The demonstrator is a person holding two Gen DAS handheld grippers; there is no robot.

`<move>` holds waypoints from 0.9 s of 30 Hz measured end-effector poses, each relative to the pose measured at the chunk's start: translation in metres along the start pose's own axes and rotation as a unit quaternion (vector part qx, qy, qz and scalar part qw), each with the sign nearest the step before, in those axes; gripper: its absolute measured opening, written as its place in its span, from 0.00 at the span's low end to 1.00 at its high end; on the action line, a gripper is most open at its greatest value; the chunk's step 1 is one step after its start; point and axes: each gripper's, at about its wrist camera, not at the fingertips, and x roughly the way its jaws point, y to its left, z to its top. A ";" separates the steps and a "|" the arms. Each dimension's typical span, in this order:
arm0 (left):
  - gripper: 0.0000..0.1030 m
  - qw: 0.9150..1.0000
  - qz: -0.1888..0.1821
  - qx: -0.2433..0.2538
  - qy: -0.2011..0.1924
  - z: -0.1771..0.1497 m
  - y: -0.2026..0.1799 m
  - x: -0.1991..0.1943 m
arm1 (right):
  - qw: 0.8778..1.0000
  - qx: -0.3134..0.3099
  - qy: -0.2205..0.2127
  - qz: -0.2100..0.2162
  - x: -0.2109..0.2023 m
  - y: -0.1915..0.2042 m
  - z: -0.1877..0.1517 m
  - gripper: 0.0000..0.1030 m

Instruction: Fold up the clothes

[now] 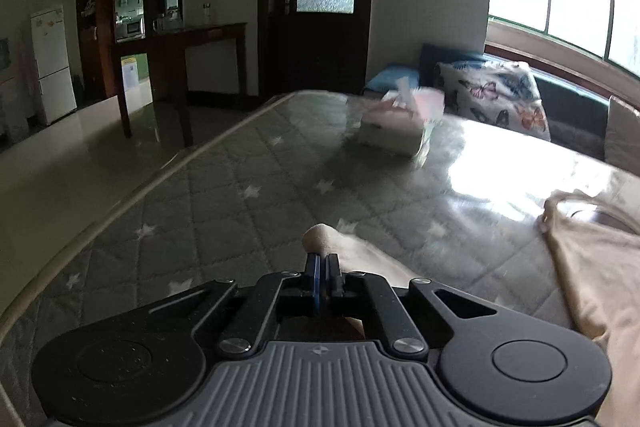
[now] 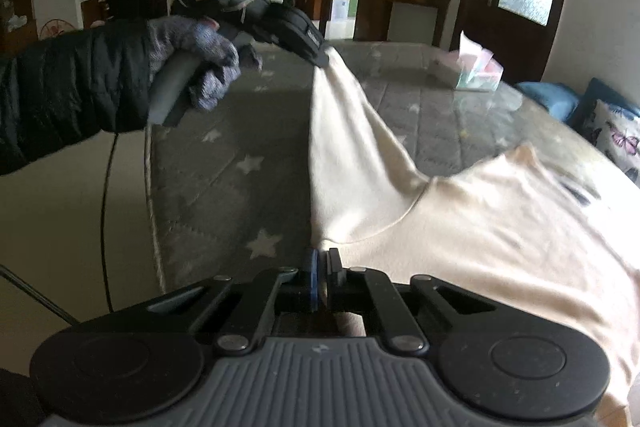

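A cream garment (image 2: 472, 227) lies on the grey star-quilted mattress (image 2: 224, 187). Its left part is pulled up into a taut fold. In the right wrist view my left gripper (image 2: 323, 62) is shut on the raised corner, with a gloved hand (image 2: 200, 67) and black sleeve behind it. The left wrist view shows that gripper (image 1: 323, 259) pinching the cloth, a small tip of fabric (image 1: 320, 237) poking out past the fingers. More of the garment (image 1: 592, 275) lies at the right. My right gripper (image 2: 322, 257) is shut on the garment's near edge, low over the mattress.
A pink and white tissue box (image 1: 400, 125) stands on the far part of the mattress. A butterfly-print pillow (image 1: 496, 95) and a blue cushion (image 2: 548, 97) lie beyond it. The mattress edge (image 1: 132, 195) runs along the left above the floor. A cable (image 2: 105, 227) hangs from the left gripper.
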 end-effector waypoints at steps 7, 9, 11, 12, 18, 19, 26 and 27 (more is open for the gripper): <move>0.08 1.000 0.000 0.002 0.022 -0.002 0.002 0.006 | 1.000 0.007 -0.016 0.001 -0.030 -0.005 -0.004 0.15; 0.19 1.000 0.000 0.005 0.021 -0.002 0.001 0.003 | 1.000 0.013 -0.013 -0.012 -0.046 -0.011 -0.011 0.16; 0.48 1.000 0.003 0.006 0.018 -0.003 0.001 -0.004 | 0.999 0.021 -0.004 -0.026 -0.060 -0.018 -0.021 0.17; 0.58 1.000 0.006 0.008 0.013 -0.003 0.000 -0.007 | 0.999 0.023 0.003 -0.035 -0.064 -0.022 -0.027 0.17; 0.78 0.999 -0.019 0.030 -0.002 -0.002 -0.022 -0.032 | 0.996 0.039 0.035 -0.071 -0.074 -0.035 -0.051 0.17; 0.80 0.999 -0.032 0.039 -0.007 -0.002 -0.030 -0.037 | 0.996 0.042 0.035 -0.073 -0.073 -0.035 -0.053 0.17; 1.00 0.987 -0.116 0.104 -0.021 -0.009 -0.101 -0.057 | 0.994 0.058 0.028 -0.094 -0.067 -0.039 -0.052 0.17; 1.00 0.986 -0.124 0.112 -0.020 -0.011 -0.111 -0.056 | 0.993 0.057 0.031 -0.101 -0.066 -0.040 -0.052 0.17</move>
